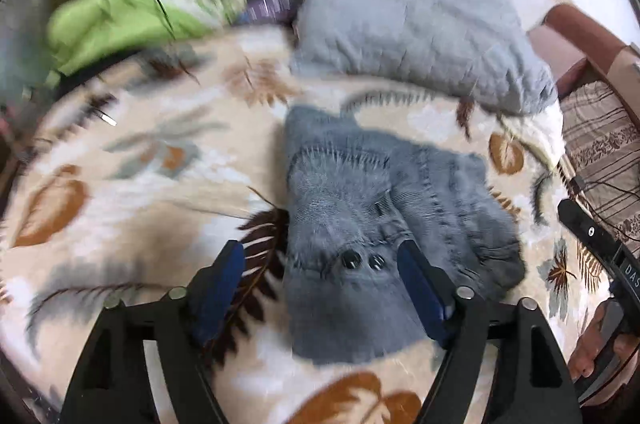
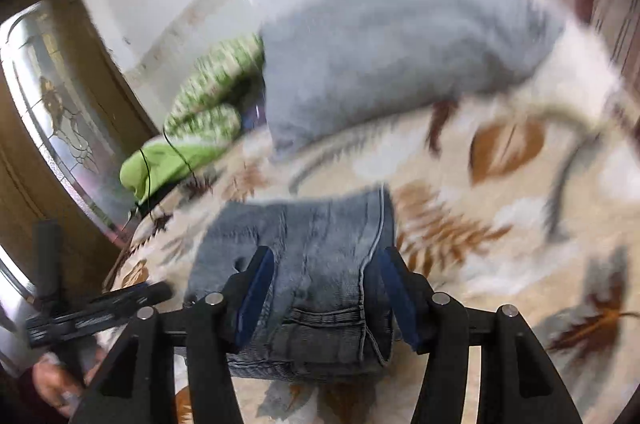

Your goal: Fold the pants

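2 hand-held grippers hang over a pair of grey-blue denim pants (image 1: 384, 208) lying bunched and partly folded on a bed covered with a leaf-print blanket (image 1: 132, 160). Both views are smeared by motion, so fine detail is uncertain.

Seen from the left wrist, the left hand-held gripper (image 1: 322, 270) stands wide open, its blue-padded fingers (image 1: 224, 276) straddling the near end of the denim, where 2 dark buttons show; the fabric sits between the fingers, but nothing is pinched. The bundle's long axis appears to run straight ahead and slightly right of this gripper. The right hand-held gripper (image 2: 326, 280) is likewise spread wide, with a waistband-like seam and a folded edge lying between and under its fingers; whether the pads touch cloth cannot be told.

Each gripper is about equally close to its own end of the garment, so neither has a clear advantage. Judging by the compact shape, folding seems well under way, and the next move likely turns on closing over a near edge and carrying it forward along that axis.

Open blanket lies to the left of the pants and to the right in the right-wrist view. Ahead, a grey pillow (image 1: 412, 24) sits near the far end, with green bedding (image 1: 132, 20) beyond to the left, limiting forward room.
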A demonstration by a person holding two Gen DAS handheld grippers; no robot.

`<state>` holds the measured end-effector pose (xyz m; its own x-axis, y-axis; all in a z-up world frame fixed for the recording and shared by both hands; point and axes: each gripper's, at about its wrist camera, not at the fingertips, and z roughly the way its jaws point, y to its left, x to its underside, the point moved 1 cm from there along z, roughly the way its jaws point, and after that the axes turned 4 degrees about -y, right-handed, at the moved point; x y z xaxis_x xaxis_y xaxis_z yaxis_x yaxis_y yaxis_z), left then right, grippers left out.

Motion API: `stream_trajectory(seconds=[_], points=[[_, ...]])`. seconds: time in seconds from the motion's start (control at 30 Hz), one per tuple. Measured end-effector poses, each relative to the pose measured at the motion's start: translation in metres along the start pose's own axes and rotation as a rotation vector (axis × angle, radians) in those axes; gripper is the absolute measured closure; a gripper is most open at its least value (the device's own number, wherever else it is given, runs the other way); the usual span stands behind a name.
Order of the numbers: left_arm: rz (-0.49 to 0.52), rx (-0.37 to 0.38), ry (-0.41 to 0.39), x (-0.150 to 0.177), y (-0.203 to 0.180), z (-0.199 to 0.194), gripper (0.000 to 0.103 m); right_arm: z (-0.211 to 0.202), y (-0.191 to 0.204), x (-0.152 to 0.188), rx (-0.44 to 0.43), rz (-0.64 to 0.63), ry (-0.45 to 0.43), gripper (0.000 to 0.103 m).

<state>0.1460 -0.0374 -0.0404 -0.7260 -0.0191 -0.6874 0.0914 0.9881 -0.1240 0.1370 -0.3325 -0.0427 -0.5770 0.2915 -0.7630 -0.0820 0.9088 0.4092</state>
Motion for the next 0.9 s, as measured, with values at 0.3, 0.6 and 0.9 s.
stream_trajectory(seconds=[0.3,0.6,0.9], points=[[0.137,-0.226,-0.262,0.028,-0.032,-0.117,0.016,-0.114,0.07,0.049,0.057,-0.18,-0.276,0.033],[0.161,-0.304,-0.407,0.034,-0.034,-0.174,0.0,-0.141,0.083,0.078,0.098,-0.242,-0.321,0.03],[0.11,-0.32,-0.391,0.029,-0.022,-0.172,0.0,-0.129,0.088,0.082,0.084,-0.259,-0.306,0.03]])
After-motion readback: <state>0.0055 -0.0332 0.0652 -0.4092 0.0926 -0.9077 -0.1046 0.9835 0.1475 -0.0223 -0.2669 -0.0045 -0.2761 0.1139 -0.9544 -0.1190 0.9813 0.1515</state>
